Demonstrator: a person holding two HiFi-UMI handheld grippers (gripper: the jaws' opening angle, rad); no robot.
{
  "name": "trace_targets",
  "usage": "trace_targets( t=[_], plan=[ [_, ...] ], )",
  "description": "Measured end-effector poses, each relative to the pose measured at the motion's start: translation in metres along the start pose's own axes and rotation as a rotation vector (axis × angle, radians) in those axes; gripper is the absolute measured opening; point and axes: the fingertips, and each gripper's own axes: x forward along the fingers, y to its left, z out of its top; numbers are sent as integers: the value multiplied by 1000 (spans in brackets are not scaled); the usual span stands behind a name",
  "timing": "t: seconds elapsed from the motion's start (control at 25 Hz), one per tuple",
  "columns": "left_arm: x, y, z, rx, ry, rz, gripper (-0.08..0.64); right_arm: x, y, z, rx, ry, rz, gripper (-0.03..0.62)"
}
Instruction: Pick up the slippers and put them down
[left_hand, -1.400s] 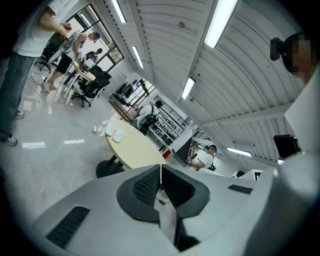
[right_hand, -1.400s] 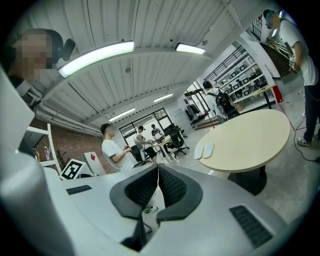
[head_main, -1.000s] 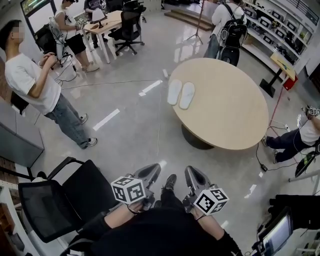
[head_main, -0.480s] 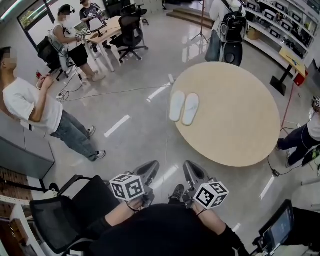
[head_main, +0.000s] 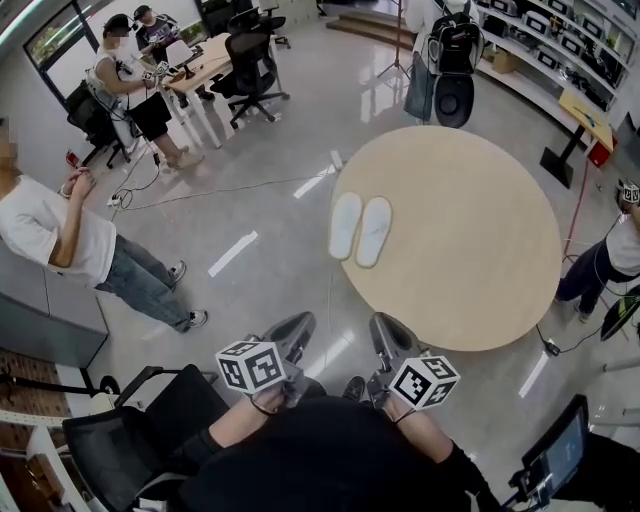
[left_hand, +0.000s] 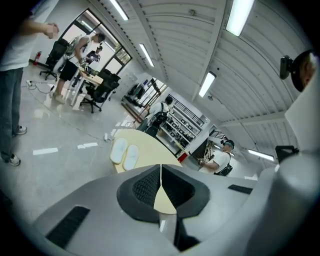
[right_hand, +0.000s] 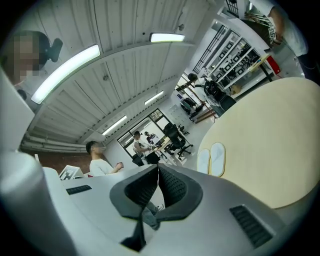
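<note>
Jaws pressed together and holding nothing, your left gripper (head_main: 299, 325) and right gripper (head_main: 384, 327) sit low in front of you, side by side above the shiny grey floor (head_main: 270, 270). Each one's marker cube (head_main: 252, 366) faces up toward your head. Both point toward the round, pale wooden bench (head_main: 470, 240), whose near edge lies just past the right gripper's tip in the head view.

The pair of white slippers (head_main: 360, 228) lies flat on that bench, side by side, close to its left rim and well apart from both grippers. Both gripper views show them beyond the closed jaws.

To your left stands a black mesh office chair (head_main: 120, 430). Farther off, a person in a white T-shirt and jeans (head_main: 60, 235) stands on the floor.
</note>
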Motion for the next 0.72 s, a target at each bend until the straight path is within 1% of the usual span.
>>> trace_targets(
  t=[0.16, 0.28, 0.4, 0.52, 0.64, 0.72],
  plan=[
    [20, 12, 19, -1, 6, -19, 23, 21, -12, 9, 5, -11, -28, 15],
    [43, 21, 29, -7, 35, -66, 23, 35, -25, 18, 2, -41, -78, 15],
    [67, 35, 48, 10, 71, -118, 23, 57, -38, 26, 4, -77, -138, 15],
    [90, 56, 77, 10, 97, -163, 23, 87, -47, 35, 18, -112, -194, 15],
    [111, 79, 119, -2, 111, -194, 23, 124, -50, 51, 32, -155, -242, 15],
    [122, 94, 146, 16, 126, -221, 23, 153, -48, 56, 28, -171, -267, 15]
  ],
)
